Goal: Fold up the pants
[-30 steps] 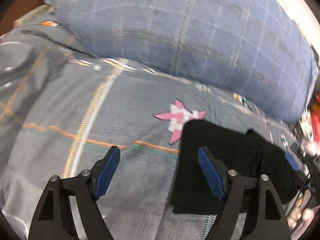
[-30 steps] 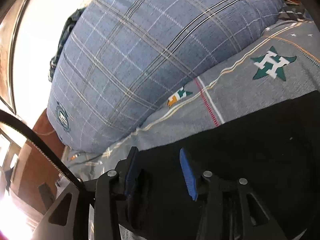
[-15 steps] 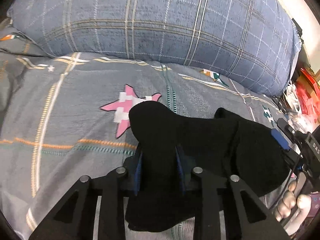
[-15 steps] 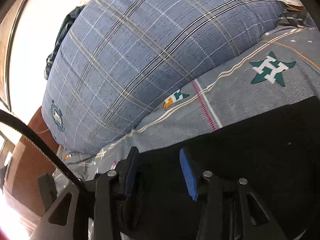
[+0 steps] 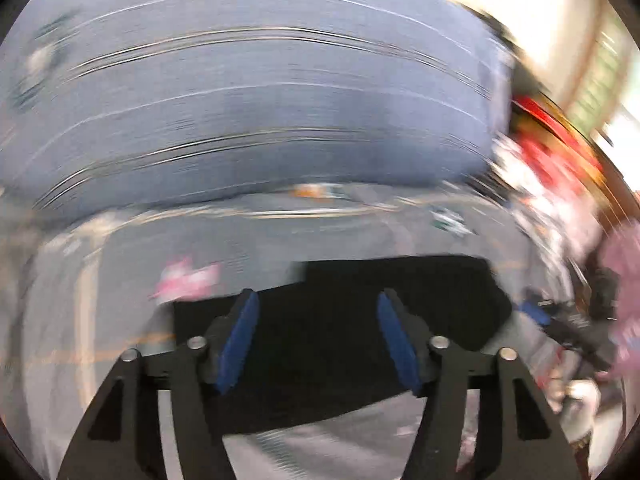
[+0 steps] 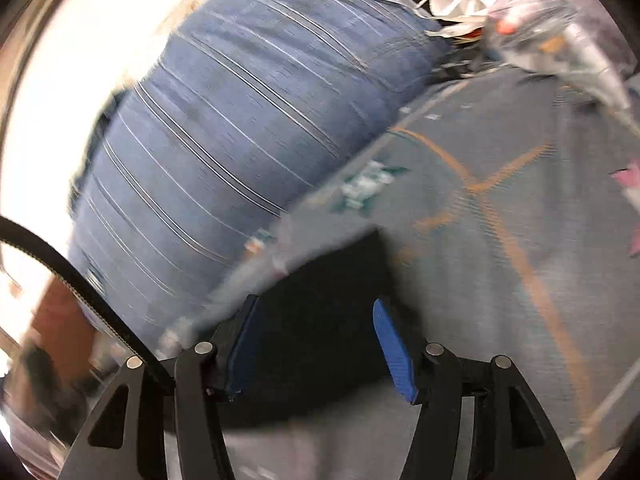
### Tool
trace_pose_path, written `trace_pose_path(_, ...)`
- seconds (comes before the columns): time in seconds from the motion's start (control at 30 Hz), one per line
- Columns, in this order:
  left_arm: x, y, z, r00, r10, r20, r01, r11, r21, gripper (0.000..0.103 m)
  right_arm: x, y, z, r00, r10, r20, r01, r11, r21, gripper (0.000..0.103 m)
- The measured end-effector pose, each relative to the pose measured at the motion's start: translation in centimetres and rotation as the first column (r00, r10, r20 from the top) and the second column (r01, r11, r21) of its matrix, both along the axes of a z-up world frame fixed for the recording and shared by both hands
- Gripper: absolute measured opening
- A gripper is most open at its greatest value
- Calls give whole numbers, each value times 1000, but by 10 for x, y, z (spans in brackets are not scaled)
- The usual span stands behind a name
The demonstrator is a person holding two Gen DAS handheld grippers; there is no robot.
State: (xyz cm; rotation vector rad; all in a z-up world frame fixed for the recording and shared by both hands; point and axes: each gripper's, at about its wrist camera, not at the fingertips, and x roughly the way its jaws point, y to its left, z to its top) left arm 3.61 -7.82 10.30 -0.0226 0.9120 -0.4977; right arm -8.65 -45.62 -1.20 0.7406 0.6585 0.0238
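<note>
Left gripper (image 5: 316,340) & right gripper (image 6: 314,346) jaws are both gaping wide, holding nothing, w/ black pants (image 5: 340,320) lying underneath on the bed (image 6: 500,200). Both views are blurring badly.

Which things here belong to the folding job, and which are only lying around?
Part of the job:
- black pants
- left tongs, open
- right tongs, open

Only lying around:
- blue plaid pillow
- grey patterned bedsheet
- red clutter by the bed, too blurred to identify

left gripper (image 5: 318,344): black frame | blue fingers (image 5: 240,340) | silver screws
</note>
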Motion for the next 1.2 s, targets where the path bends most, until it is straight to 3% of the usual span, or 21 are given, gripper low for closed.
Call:
trace_pose_path(0.1,14,-76,-7,982,-183,-38,185,982,30,63,-7,-5,-16,998,39,-48,-40,999,-24,63)
trace_pose_path(0.17,24,-131,-16,957,-282,-60,286,956,64,63,-7,-13,-23,998,49,-50,-47,998,28,63)
trace_pose_path(0.23,38,-186,-32,918,-373,-133,384,921,68,63,-3,-13,-22,997,60,-41,-60,998,2,63)
trace_pose_path(0.37,54,-262,-62,889,-423,-176,448,884,136,63,18,-1,-24,987,139,-83,-144,987,-66,63)
trace_pose_path(0.5,63,-308,-103,839,-468,-279,530,819,220,63,33,-1,-38,978,177,-108,-182,983,-29,63)
trace_pose_path(0.57,53,-317,-114,841,-477,-256,537,792,291,62,36,-1,-37,978,183,-96,-187,982,-32,61)
trace_pose_path(0.6,47,-317,-111,844,-480,-239,534,788,306,56,38,0,-38,978,186,-98,-190,981,-31,53)
trace_pose_path(0.63,43,-315,-108,846,-479,-235,531,791,304,40,38,0,-38,976,194,-97,-197,980,-25,42)
trace_pose_path(0.67,40,-311,-102,845,-484,-228,533,795,290,26,38,1,-38,975,202,-94,-204,979,-8,37)
trace_pose_path(0.7,39,-305,-93,844,-488,-225,534,805,258,24,37,2,-37,976,200,-91,-200,980,2,33)
trace_pose_path(0.83,28,-266,-48,882,-447,-151,466,874,134,21,26,7,-16,982,184,-35,-183,983,13,22)
trace_pose_path(0.97,22,-205,-4,918,-387,-93,387,922,-18,21,14,28,22,977,211,37,-211,977,-18,18)
trace_pose_path(1.1,21,-130,21,953,-296,-64,283,946,-160,21,11,75,60,948,305,94,-298,951,-81,17)
trace_pose_path(1.2,22,-66,22,975,-208,-72,185,952,-244,21,17,127,78,910,402,100,-388,912,-131,16)
